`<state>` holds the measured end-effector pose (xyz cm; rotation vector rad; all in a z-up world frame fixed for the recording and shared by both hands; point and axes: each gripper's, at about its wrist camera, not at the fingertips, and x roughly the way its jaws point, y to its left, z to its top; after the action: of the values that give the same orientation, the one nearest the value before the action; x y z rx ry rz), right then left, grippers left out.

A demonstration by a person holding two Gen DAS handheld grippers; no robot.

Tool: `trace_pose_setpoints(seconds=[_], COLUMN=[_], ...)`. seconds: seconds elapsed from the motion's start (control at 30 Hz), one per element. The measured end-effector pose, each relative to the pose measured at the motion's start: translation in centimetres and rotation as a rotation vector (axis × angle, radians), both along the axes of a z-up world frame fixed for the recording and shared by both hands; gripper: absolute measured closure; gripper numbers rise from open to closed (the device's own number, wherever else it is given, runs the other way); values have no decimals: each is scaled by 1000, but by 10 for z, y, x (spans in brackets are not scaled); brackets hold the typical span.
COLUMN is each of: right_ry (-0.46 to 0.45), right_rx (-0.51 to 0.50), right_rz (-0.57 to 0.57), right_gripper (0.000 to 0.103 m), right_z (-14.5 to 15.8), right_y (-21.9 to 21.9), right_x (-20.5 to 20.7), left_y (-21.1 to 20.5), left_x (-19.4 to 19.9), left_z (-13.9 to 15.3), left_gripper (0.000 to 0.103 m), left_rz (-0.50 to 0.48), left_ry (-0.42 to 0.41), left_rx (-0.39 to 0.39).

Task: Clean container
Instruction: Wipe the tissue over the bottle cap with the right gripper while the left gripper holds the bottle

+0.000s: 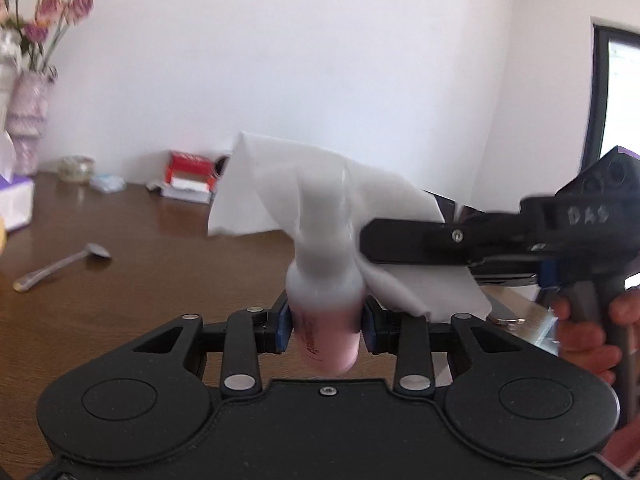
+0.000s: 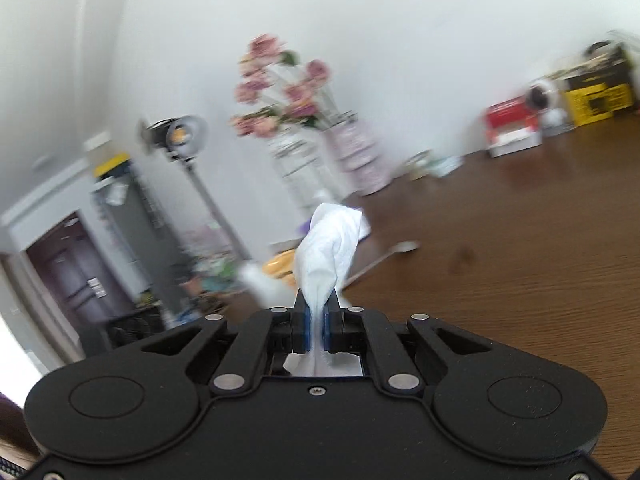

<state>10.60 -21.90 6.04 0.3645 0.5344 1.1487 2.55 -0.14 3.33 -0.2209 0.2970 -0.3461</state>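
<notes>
My left gripper (image 1: pixel 326 326) is shut on a small pink and white bottle (image 1: pixel 324 308) and holds it above the brown table (image 1: pixel 140 280). A white tissue (image 1: pixel 280 192) is draped over the bottle's top and upper body. My right gripper (image 1: pixel 366 240) comes in from the right at the bottle's neck, pressed into the tissue. In the right wrist view my right gripper (image 2: pixel 317 326) is shut on the bunched tissue (image 2: pixel 330 252); the bottle is hidden behind it there.
A metal spoon (image 1: pixel 60 266) lies on the table at the left. A flower vase (image 1: pixel 28 120), a purple box (image 1: pixel 16 204), a glass jar (image 1: pixel 76 168) and a red and white box (image 1: pixel 190 176) stand along the wall. A phone (image 1: pixel 508 318) lies at the right.
</notes>
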Motion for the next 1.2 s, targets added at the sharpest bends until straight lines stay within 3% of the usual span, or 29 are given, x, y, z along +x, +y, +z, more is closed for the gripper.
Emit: trace_pose_setpoints(seconds=[0.13,0.27,0.37,0.57,0.67,0.9,1.2], right_ry=[13,25,32,-72,-119,-49,-146], right_rx=[-4,-73,-83,-90,-128,-249,-198], right_rz=[13,-67,-46,93,101,-6,153], right_gripper=[97,97,97,97,97,97,97], right_z=[3,-2,-4,21,27,18,40], right_y=[3,-2,-3,11,14,9,18], right_x=[4,21,27,-13,-20,27,-15], left_y=[-4,-11,-18,-23,-24,-30,-27], left_x=[-4,-8,-9,-6,-6,-10,7], left_z=[-2,-2,-2,-4,-5,-7,-9], left_gripper=[69,69,69,69,69,69,69], left_rz=[-6,-16,-10,23,26,28,44], left_ry=[-23,-58,-82,-103,-114,-160,-120], left_rx=[29,72,115,177,191,257,268])
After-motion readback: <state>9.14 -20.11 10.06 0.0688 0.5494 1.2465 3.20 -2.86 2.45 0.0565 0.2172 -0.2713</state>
